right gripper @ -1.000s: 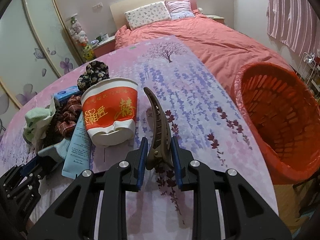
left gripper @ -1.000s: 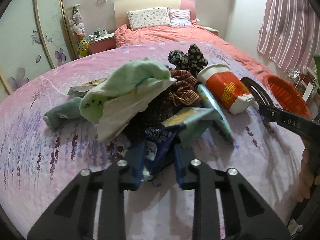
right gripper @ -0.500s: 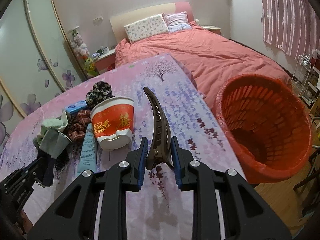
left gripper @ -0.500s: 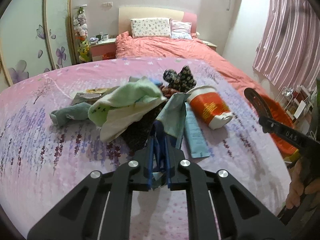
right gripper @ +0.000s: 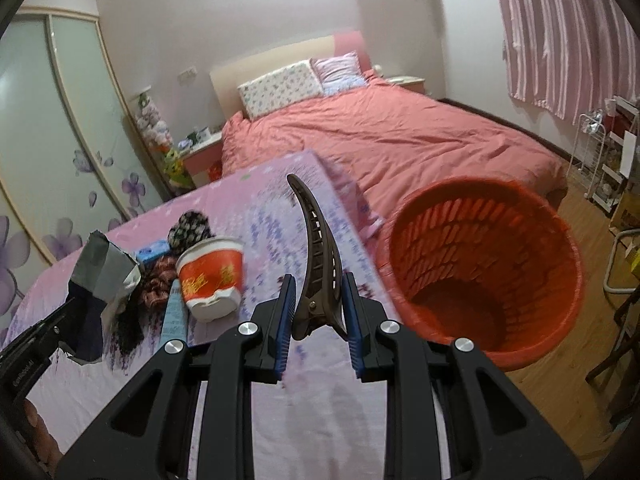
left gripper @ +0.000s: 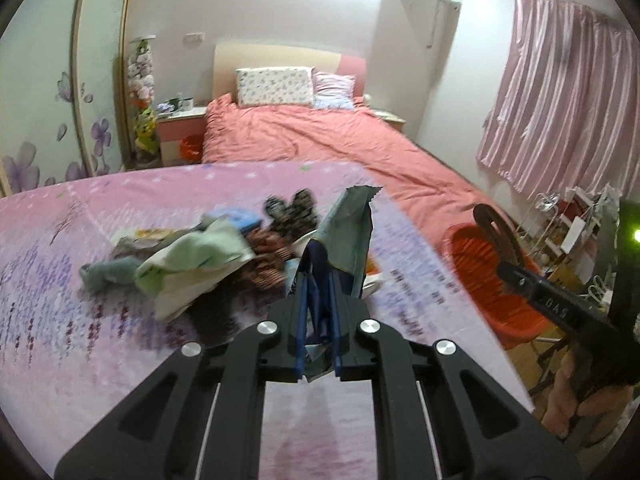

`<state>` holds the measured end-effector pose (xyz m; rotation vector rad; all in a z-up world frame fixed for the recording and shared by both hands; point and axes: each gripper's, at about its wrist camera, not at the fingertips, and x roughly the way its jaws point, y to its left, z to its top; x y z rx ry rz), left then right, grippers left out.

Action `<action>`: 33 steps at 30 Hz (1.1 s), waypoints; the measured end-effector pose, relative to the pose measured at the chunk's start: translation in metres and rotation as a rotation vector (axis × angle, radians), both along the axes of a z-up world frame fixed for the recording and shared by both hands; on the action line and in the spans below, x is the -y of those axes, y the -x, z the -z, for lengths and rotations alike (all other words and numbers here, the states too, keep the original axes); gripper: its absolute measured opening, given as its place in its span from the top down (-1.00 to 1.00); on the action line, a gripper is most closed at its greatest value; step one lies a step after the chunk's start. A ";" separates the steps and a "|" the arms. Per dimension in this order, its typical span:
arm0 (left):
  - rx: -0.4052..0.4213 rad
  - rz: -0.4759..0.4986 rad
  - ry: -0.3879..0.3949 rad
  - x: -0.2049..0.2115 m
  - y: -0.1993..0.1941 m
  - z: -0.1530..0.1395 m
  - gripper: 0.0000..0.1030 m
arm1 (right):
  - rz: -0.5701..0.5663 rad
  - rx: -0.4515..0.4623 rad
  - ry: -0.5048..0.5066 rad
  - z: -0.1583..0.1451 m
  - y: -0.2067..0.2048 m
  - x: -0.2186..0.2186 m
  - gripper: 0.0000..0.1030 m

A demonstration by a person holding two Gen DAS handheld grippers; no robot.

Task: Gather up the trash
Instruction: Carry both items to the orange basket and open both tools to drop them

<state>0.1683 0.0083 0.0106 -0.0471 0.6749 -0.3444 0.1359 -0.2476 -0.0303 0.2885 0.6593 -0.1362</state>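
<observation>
My left gripper is shut on a dark blue and silver foil wrapper, held up above the pink table cover. The wrapper also shows in the right wrist view. My right gripper is shut on a brown hair claw clip, raised above the table edge, left of the red basket. The clip also shows in the left wrist view, in front of the basket.
A pile on the table holds a red and white noodle cup, a light blue tube, green and white cloths and dark scrunchies. A red bed lies behind; a wire rack stands right.
My left gripper closed on the wrapper and lifted it off the pile. My right gripper rose with the clip and moved toward the red basket.
</observation>
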 end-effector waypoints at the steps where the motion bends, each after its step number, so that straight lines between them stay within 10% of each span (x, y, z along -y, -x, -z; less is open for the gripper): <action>1: 0.005 0.010 0.010 0.005 0.000 -0.003 0.79 | 0.008 0.007 0.002 -0.002 0.002 0.003 0.53; 14: 0.022 0.190 0.093 0.106 0.001 -0.024 0.79 | 0.142 0.094 -0.017 -0.014 0.027 0.073 0.53; 33: -0.051 0.379 0.060 0.251 -0.036 0.021 0.79 | 0.241 0.115 -0.099 0.015 0.015 0.162 0.53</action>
